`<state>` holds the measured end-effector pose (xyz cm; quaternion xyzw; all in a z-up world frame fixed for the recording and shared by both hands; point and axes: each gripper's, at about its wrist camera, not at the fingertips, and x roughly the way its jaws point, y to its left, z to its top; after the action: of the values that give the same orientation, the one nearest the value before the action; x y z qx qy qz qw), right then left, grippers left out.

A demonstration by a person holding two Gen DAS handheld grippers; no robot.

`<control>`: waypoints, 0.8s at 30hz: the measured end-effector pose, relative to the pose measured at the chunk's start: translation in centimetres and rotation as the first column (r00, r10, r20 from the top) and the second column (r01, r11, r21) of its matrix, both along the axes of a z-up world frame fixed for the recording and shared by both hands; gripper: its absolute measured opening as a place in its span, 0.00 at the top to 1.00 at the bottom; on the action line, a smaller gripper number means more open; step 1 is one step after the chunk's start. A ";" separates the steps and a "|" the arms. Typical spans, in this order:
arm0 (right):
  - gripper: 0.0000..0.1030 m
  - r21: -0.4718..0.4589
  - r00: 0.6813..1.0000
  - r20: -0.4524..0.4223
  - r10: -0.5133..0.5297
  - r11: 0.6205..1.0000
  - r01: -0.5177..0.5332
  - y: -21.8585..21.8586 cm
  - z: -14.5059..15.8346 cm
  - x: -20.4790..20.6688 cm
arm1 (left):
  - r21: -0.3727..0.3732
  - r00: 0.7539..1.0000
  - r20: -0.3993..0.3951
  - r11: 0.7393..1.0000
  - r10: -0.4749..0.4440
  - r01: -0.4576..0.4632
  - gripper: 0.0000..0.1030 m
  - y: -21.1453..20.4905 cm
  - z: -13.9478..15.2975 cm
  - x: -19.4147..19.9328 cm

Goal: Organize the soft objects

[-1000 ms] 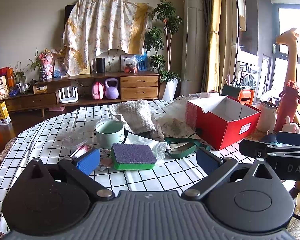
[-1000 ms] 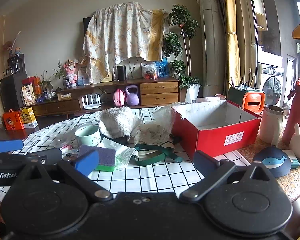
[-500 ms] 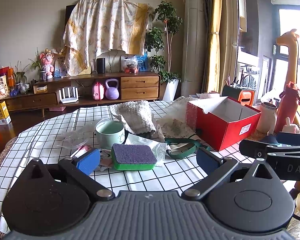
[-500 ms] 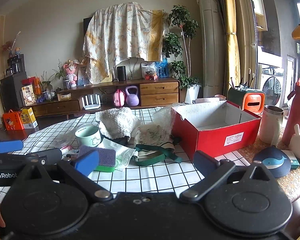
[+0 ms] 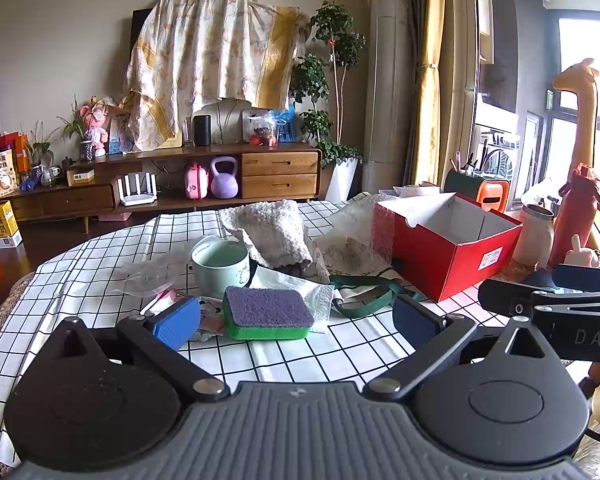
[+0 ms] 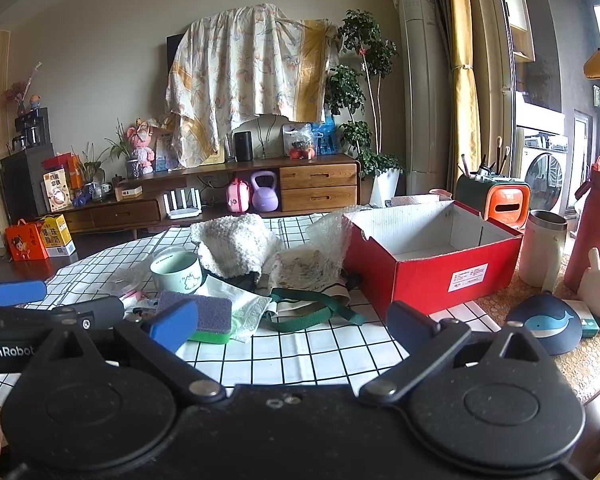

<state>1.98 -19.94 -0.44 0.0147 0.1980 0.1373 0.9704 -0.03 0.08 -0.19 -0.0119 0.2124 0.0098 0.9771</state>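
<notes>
Both tools gape, empty: left tool (image 5: pixel 296 320), right tool (image 6: pixel 292 320). Sponge (image 5: pixel 267 312) lies on the bench (image 5: pixel 340 356) just ahead of the left tool. Pinch its long sides squarely, then carry it to the red box (image 5: pixel 452 256) beyond.

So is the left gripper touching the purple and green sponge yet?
Apart. In the left wrist view the left gripper is open, and checked tablecloth shows between its blue fingertips and the sponge.
</notes>
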 end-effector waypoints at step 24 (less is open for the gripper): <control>0.04 -0.017 0.999 -0.032 0.028 0.999 -0.029 0.7 -1.1 3.0 | -0.022 0.999 -0.034 1.000 0.016 -0.017 0.00 0.7 -1.1 2.2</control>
<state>5.00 -19.20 -1.55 0.0053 0.2146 0.1491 0.9652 2.16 0.76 -1.30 -0.0246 0.2290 0.0155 0.9730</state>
